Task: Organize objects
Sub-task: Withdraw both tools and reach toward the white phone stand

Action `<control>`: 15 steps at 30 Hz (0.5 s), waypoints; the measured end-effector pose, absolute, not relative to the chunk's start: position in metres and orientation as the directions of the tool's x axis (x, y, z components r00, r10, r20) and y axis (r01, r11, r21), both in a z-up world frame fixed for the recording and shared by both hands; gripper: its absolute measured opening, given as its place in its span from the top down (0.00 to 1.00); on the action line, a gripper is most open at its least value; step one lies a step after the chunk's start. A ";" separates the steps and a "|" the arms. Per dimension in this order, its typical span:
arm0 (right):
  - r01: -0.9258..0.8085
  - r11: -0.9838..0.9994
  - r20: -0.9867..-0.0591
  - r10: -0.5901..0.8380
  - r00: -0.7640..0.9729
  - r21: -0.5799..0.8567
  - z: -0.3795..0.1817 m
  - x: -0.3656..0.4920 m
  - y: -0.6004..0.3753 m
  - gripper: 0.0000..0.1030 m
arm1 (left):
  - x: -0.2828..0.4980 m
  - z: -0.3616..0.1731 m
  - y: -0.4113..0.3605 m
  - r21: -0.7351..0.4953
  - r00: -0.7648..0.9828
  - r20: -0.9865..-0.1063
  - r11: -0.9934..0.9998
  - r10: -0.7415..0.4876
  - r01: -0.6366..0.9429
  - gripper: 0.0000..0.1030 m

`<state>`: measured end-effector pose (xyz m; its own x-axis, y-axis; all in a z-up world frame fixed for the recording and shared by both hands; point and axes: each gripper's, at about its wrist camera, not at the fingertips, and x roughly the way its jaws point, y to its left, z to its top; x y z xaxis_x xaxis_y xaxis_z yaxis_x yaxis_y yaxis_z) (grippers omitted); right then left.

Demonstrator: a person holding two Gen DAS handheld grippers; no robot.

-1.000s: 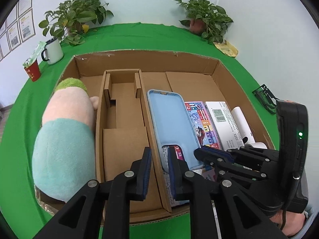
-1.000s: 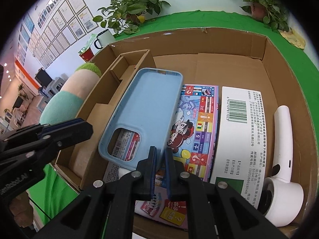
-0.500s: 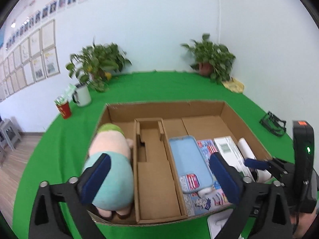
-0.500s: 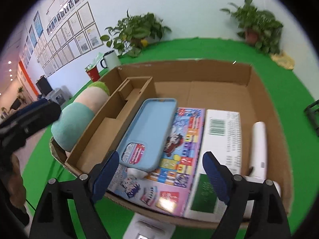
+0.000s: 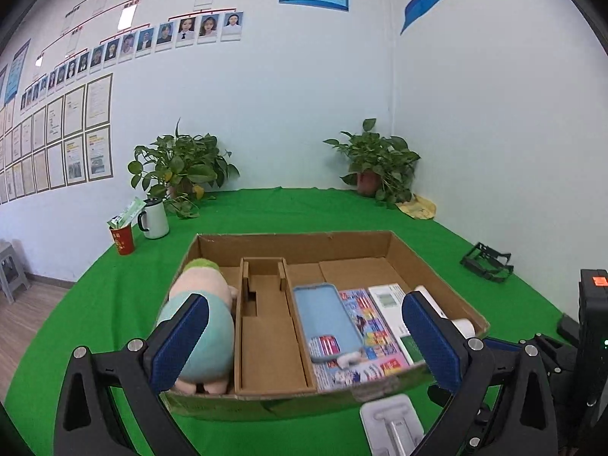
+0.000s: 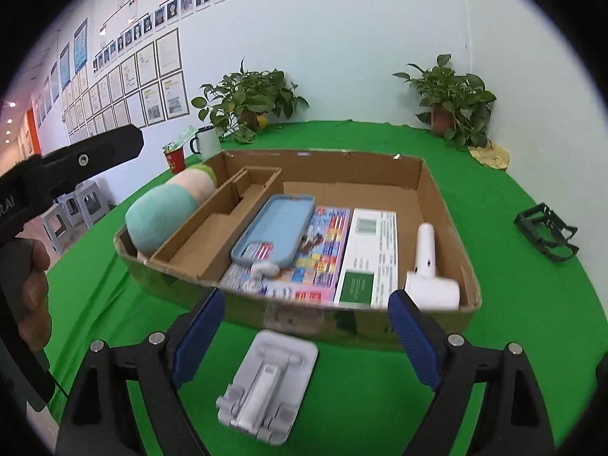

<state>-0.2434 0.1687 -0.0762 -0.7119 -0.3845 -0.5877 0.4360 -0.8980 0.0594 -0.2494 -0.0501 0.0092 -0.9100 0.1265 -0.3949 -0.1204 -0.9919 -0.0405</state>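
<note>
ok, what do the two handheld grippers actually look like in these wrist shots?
Both match: the left gripper and right gripper have black plastic linkage arms with silver rivets and two blue ribbed pads. In the right wrist view the left one has a black pistol-style body held in a hand. A black module with an orange label and green LED rides on the right one.

- The place looked like an office or company workroom used for recording, not a home.
- A staff chart [image 5: 152,34] of portrait photos joined by red lines hung on the pale wall.
- Rows of framed certificates [image 6: 152,76] ran along the same wall towards a corridor.
- A green cloth [image 5: 304,212] covered the table like a backdrop.
- Two potted plants [image 5: 182,169] stood at its far edge.
- Grey plastic stools [image 6: 79,205] sat on the floor.
</note>
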 end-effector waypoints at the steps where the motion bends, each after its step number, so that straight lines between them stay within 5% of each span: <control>1: 0.434 -0.899 -0.592 -0.382 -0.710 0.059 -0.080 -0.239 0.169 0.15 | -0.245 0.004 -0.049 -0.046 -0.906 -0.403 -0.991 0.130 -0.122 0.00; 10: 0.427 -0.885 -0.712 -0.419 -0.563 0.184 -0.137 -0.229 0.175 0.15 | -0.258 -0.082 -0.043 -0.257 -0.691 -0.639 -0.940 0.339 -0.223 0.00; 15: 0.448 -0.867 -0.711 -0.457 -0.535 0.220 -0.141 -0.228 0.170 0.15 | -0.285 -0.114 -0.042 -0.416 -0.548 -0.684 -0.874 0.482 -0.250 0.00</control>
